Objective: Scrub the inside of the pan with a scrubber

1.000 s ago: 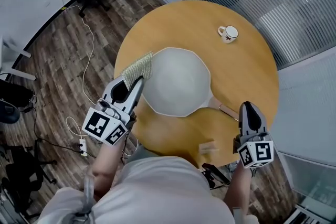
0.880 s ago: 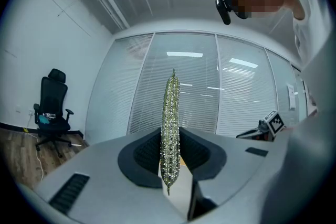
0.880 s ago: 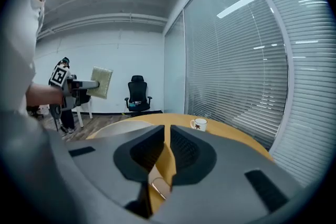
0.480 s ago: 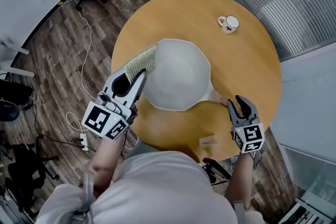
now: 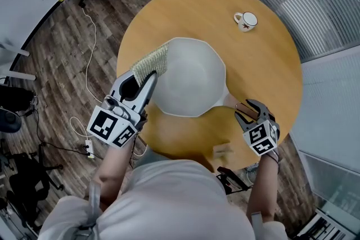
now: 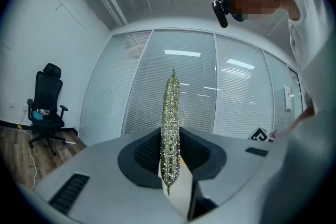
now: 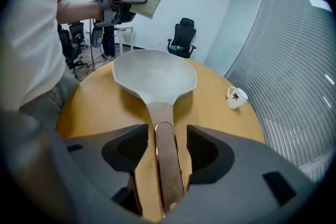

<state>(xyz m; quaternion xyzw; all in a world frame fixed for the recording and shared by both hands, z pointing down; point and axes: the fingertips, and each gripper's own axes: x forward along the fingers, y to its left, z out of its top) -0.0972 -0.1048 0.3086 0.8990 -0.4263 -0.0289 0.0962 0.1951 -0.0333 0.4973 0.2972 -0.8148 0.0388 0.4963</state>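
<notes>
Left gripper (image 6: pixel 170 139) on glittery scrubber (image 6: pixel 171 113); pale octagonal pan (image 5: pixel 191 84)

pan handle (image 5: pixel 232 102) end: hidden under right hand-held gripper (image 5: pixel 245 108), between its just-opened jaws | mug (image 5: pixel 246 20) print: unreadable

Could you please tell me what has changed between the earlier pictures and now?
The right tool has come down to the handle of the pan. Its jaws have just been opening and now straddle the handle without pressing on it. The left tool, shut on the scrubber, stayed by the pan's left rim. The pan and the mug have not moved.
</notes>
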